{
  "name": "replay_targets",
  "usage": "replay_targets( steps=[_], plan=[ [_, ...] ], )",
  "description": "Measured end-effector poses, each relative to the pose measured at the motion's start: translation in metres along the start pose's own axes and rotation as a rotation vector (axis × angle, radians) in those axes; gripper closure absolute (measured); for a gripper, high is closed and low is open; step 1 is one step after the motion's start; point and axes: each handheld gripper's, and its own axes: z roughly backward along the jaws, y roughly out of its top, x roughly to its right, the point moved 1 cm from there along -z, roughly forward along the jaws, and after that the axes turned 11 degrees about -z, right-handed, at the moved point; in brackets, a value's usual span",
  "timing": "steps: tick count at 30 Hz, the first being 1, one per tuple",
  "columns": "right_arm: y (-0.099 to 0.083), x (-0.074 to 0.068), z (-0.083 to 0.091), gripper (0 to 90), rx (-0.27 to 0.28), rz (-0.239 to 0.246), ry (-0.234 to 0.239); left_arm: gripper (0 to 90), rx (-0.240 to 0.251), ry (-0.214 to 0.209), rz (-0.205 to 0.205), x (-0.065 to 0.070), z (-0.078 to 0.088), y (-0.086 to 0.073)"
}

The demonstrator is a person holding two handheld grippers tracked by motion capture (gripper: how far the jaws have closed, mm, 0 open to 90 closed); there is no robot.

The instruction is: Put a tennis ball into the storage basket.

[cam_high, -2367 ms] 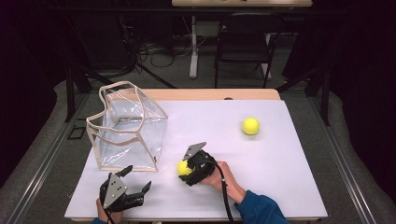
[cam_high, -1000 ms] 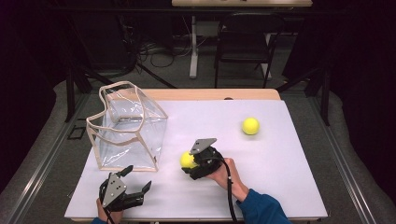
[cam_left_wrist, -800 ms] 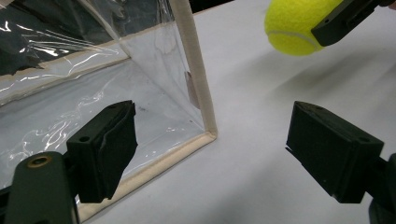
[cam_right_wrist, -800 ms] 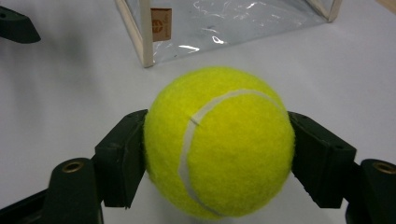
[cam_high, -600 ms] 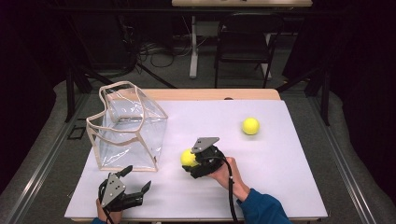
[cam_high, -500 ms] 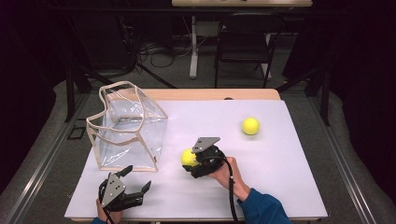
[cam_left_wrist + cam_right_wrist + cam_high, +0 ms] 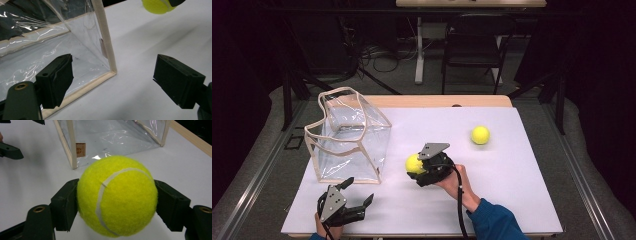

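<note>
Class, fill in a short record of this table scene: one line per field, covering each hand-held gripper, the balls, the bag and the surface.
Right hand-held gripper: shut on the held tennis ball, both jaws pressing its sides
Left hand-held gripper: open, nothing between the jaws, pointed at the bag's near bottom corner
Second tennis ball: lying free on the table's right part
Clear bag: transparent, beige trim, standing open-topped on the table's left part
Table: white surface
</note>
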Motion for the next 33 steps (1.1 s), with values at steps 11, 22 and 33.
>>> replay_targets(
  steps=[11, 22, 33],
  plan=[
    [0.007, 0.005, 0.002, 25.9, 0.017, -0.007, -0.002, 16.2, -0.003, 0.002, 0.000, 0.000, 0.000, 0.000],
    [0.014, 0.012, 0.002, 25.9, 0.007, -0.008, -0.008, 16.2, -0.004, 0.001, 0.000, 0.000, 0.000, 0.000],
    [0.026, 0.015, 0.000, 25.9, -0.010, 0.006, -0.010, 16.2, -0.003, 0.002, -0.004, 0.000, 0.000, 0.000]
  ],
)
